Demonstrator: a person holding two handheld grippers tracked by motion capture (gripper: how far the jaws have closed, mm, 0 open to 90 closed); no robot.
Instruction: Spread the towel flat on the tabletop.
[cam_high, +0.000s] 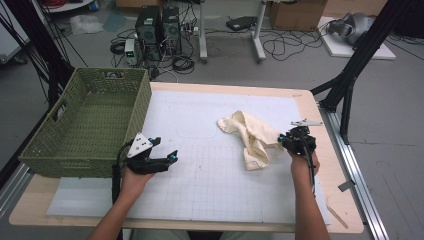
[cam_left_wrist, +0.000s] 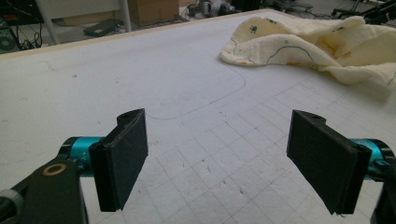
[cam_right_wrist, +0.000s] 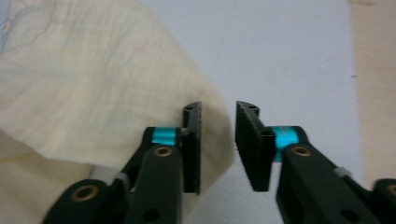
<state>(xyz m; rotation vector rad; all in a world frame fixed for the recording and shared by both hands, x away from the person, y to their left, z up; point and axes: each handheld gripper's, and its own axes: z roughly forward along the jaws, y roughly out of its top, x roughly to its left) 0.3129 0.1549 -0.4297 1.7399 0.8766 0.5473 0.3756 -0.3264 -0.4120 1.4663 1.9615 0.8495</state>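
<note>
A crumpled cream cloth (cam_high: 252, 137) lies on the white gridded mat (cam_high: 215, 175), right of centre. My right gripper (cam_high: 285, 140) sits at the cloth's right edge. In the right gripper view its jaws (cam_right_wrist: 218, 140) stand a little apart, with a corner of the cloth (cam_right_wrist: 93, 84) lying in the gap and not pinched. My left gripper (cam_high: 165, 148) hovers low over the mat beside the basket. Its jaws (cam_left_wrist: 224, 158) are wide open with nothing between them, and the cloth (cam_left_wrist: 317, 44) lies well ahead of them.
A green woven basket (cam_high: 145, 100) with nothing in it stands on the table's left side, right by my left hand. The wooden table edge (cam_high: 340, 165) runs just right of my right hand. Black frame legs and cables stand on the floor beyond.
</note>
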